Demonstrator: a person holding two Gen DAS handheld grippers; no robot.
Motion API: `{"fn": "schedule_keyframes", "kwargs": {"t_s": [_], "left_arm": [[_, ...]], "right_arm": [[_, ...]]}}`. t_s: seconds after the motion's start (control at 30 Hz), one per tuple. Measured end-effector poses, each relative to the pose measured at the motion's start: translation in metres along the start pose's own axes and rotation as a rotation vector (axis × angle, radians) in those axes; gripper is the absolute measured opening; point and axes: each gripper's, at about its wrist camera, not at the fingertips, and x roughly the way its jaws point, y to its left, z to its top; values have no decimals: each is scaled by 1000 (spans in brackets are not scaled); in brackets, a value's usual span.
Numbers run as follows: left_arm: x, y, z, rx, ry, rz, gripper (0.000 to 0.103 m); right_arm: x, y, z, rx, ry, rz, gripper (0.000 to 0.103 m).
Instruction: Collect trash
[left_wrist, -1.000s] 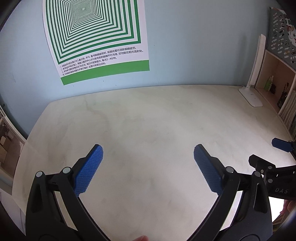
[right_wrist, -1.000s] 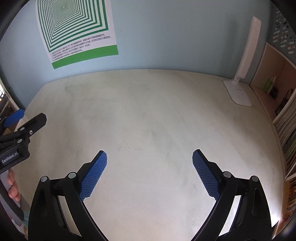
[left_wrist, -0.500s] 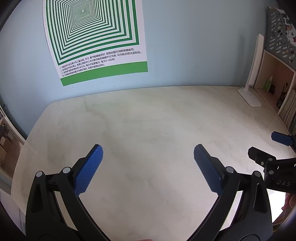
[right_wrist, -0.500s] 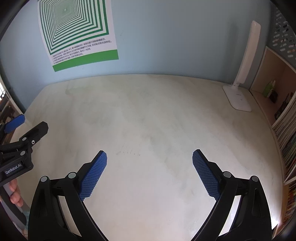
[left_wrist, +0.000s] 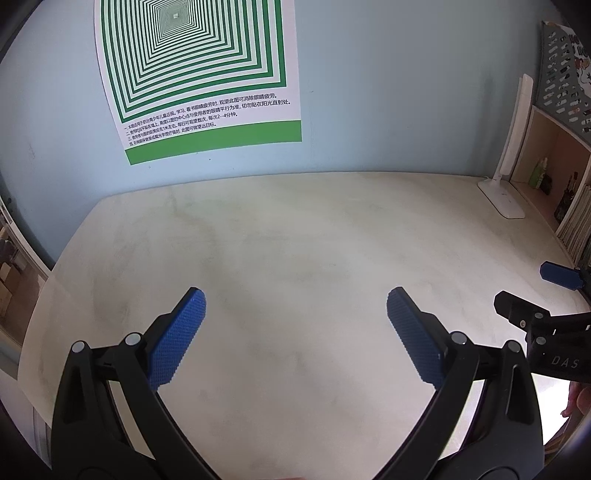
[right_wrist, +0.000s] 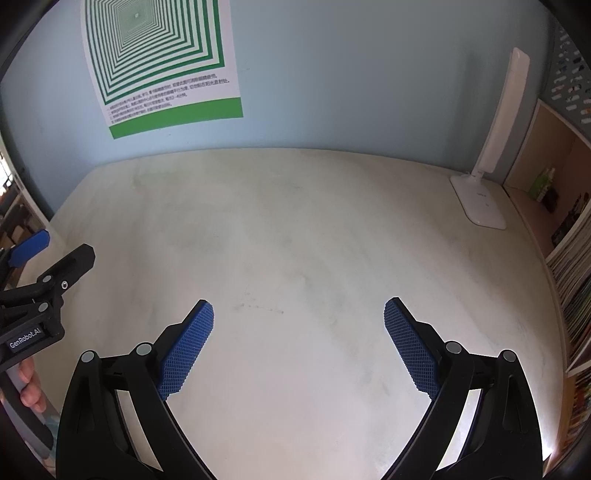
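No trash shows in either view. My left gripper is open and empty, held above the pale desk top. My right gripper is open and empty above the same desk. The right gripper also shows at the right edge of the left wrist view, and the left gripper shows at the left edge of the right wrist view. The two grippers are side by side and apart.
A white desk lamp stands at the back right, also in the left wrist view. A shelf with books and a green bottle lines the right side. A green-striped poster hangs on the blue wall.
Both grippers have drawn back and tilted slightly, so the wall and lamp sit a little lower and farther. Jaws stay open and empty.
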Motion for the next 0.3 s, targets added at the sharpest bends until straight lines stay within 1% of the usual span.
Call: {"fn": "schedule_keyframes", "kwargs": {"t_s": [0.17,0.3], "left_arm": [[7,-1,0,-2,45,0,96],[10,1,-2,-14,50,0,96]], "right_arm": [[1,2,1,-8,2,2,93],[2,2,0,-9,5,3,93]]}}
